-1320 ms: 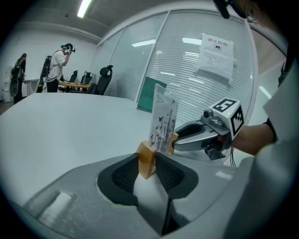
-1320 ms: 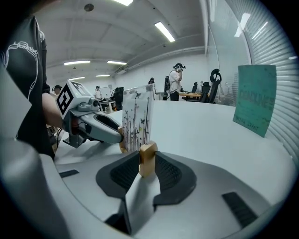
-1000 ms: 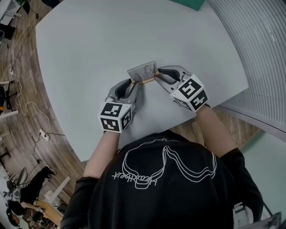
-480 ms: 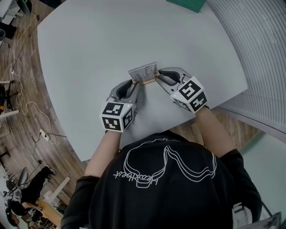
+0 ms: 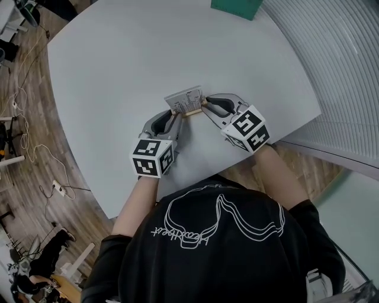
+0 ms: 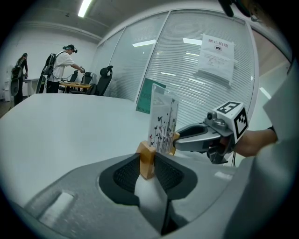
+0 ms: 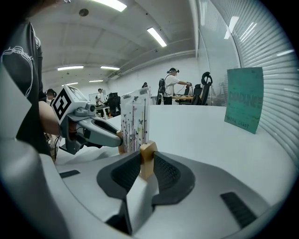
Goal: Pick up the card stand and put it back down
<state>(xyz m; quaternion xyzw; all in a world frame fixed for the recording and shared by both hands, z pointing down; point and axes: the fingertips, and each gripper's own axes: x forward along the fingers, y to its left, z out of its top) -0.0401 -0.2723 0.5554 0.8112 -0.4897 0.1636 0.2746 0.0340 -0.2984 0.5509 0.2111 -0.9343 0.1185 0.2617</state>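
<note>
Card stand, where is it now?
Head view: the card stand is over the table, left gripper (jaws just closing) on its left end, right gripper on its right.

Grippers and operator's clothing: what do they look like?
The left gripper and right gripper match: grey moulded shells, black textured pads in the jaws, a white cube with black square markers at the back. Black short-sleeved T-shirt with white line art.

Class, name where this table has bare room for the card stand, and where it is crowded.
Free: the table stretch between the card stand and the green sign, and the left side. Crowded: the near edge, where the left gripper, jaws just closing on the stand's base, and the right gripper meet.
</note>
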